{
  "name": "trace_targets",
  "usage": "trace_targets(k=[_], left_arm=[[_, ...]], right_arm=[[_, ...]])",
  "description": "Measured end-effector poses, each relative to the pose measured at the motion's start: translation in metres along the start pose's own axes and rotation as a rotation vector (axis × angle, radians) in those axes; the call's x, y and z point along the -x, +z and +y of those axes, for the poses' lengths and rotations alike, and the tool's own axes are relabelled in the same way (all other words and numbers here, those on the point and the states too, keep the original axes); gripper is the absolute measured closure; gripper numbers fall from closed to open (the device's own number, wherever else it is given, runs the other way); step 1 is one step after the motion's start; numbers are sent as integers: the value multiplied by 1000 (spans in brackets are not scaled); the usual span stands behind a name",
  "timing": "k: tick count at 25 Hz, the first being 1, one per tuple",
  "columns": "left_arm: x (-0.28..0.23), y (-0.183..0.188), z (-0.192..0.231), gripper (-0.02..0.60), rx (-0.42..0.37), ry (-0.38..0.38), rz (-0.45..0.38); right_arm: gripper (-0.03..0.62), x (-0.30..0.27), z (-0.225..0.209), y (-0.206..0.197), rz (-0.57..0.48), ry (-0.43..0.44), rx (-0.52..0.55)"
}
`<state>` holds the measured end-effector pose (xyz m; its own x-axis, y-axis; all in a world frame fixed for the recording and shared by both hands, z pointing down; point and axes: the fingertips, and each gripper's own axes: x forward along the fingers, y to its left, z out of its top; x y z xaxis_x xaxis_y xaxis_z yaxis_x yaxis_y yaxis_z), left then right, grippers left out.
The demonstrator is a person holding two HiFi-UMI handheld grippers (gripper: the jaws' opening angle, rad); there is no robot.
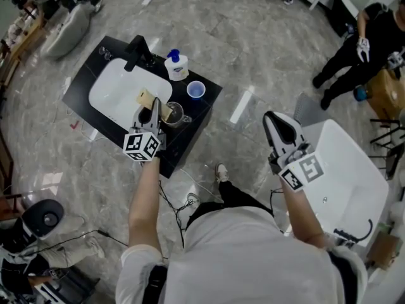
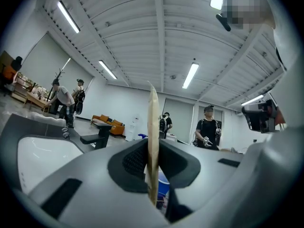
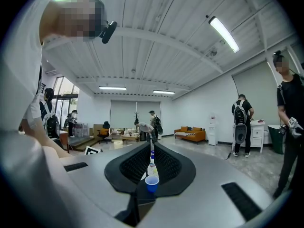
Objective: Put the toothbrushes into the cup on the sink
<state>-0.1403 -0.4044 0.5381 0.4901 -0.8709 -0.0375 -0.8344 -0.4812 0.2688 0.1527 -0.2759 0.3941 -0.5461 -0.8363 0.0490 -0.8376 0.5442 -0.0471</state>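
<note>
R gripper (image 1: 276, 123): jaws together, empty, well right of the sink (image 1: 114, 92). L gripper (image 1: 154, 106) clamps a pale toothbrush (image 2: 153, 137) upright, over sink's near edge. Metal cup (image 1: 173, 114) just right of basin; blue cup (image 1: 196, 90) beyond.

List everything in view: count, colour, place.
counter: one, black, on the floor
sink basin: one, white, in the counter
faucet: one, black, behind the basin
soap bottle: one, white, blue pump, on the counter
plastic cup: one, blue, beside the bottle
metal cup: one, silvery, on the counter
tan object: one, at the basin's rim, unclear what
tub: one, white, at right
bystanders: several, round the room
toothbrush: one, tan, held upright
left gripper: shut on the toothbrush
right gripper: jaws together, empty, beside the tub
</note>
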Motion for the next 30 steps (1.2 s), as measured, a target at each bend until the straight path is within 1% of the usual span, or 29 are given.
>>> trace_targets(k=[3,9,14,21,27,30], left_arm=[[-2,-7,0,537,-1,1,15],[-1,-25,3,537,-37,6,73],[-3,-34,2,535,-44,4,102],[-4,-39,5,492,-38,17,107],[-3,-36,9,390,-35,35,92],[0,-35,14,303,-36,59,91]], right_arm=[[546,1,-5,-1,1,-4,-5],[546,-2,-9,-2,0,-4,-9],[546,0,-13,-1,-1,-5,-9],[546,3,-16,-2,-1,-6,-11],[546,3,-17,-3,0,-2,-16],[546,2,-15,-2,-2,5,-15]])
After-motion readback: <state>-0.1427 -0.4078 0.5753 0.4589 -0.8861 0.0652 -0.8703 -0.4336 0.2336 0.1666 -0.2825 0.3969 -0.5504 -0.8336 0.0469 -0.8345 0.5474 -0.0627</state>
